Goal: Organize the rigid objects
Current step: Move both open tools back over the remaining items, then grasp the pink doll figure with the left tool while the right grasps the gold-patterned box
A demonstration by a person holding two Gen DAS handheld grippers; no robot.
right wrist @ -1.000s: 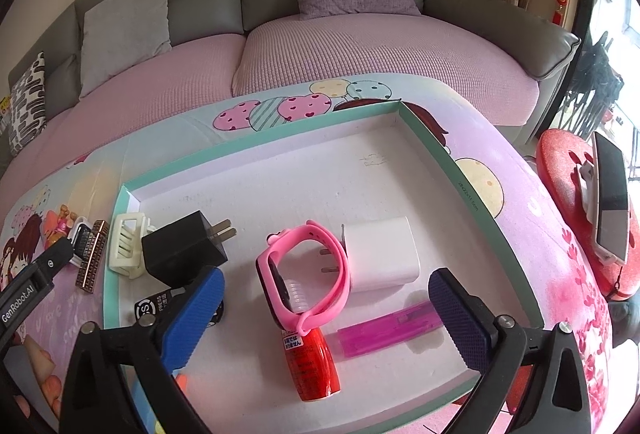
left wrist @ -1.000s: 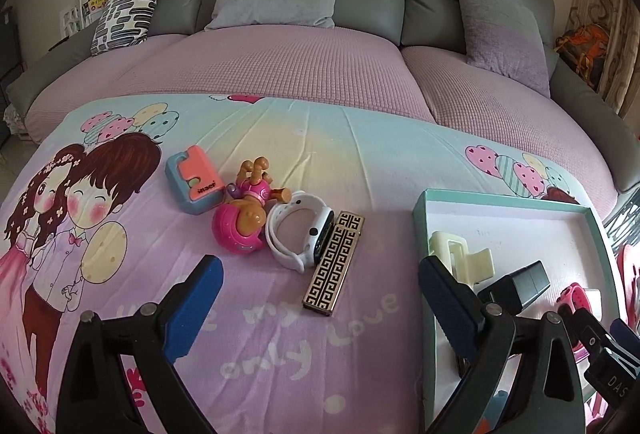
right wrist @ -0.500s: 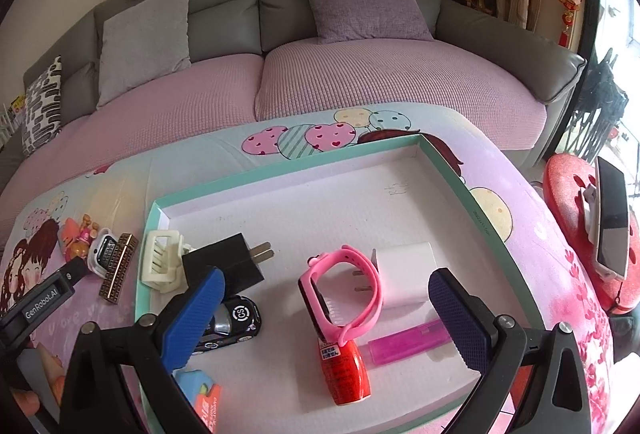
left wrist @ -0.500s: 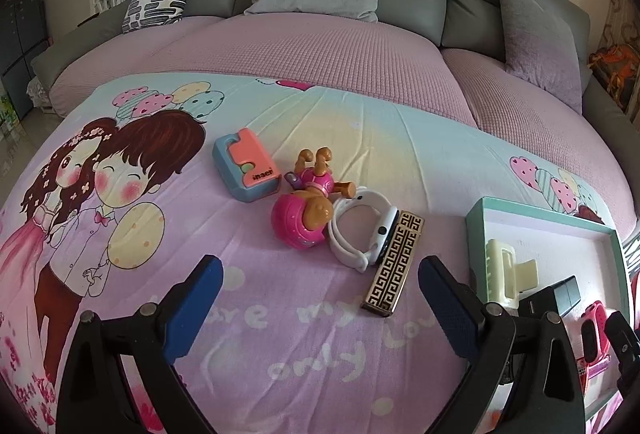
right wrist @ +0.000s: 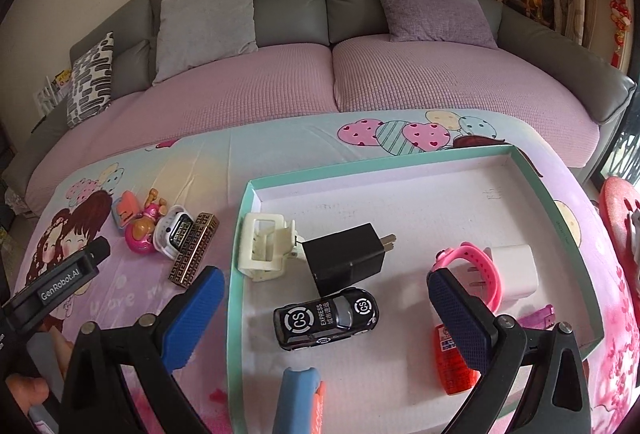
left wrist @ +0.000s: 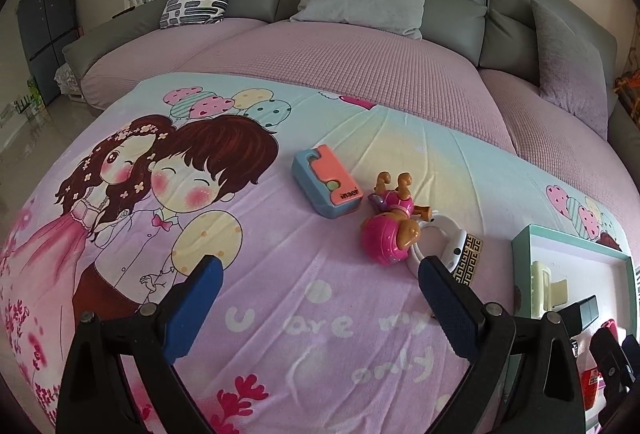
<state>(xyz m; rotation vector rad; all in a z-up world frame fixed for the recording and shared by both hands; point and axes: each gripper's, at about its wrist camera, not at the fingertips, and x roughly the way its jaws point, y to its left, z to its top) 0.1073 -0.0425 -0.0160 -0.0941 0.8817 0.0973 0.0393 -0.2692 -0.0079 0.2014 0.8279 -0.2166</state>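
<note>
the teal tray (right wrist: 240,274) is lying ahead-right of the left gripper (left wrist: 320,274), whose jaws are gaping empty. ahead, the white watch (left wrist: 444,234) is touching the pink toy (left wrist: 384,238); grabbing one is risking dragging both.

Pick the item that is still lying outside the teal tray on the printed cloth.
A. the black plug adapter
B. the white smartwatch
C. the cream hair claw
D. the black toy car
B: the white smartwatch lies on the cloth left of the tray, while the black toy car, black plug adapter and cream hair claw all sit inside it.
</note>
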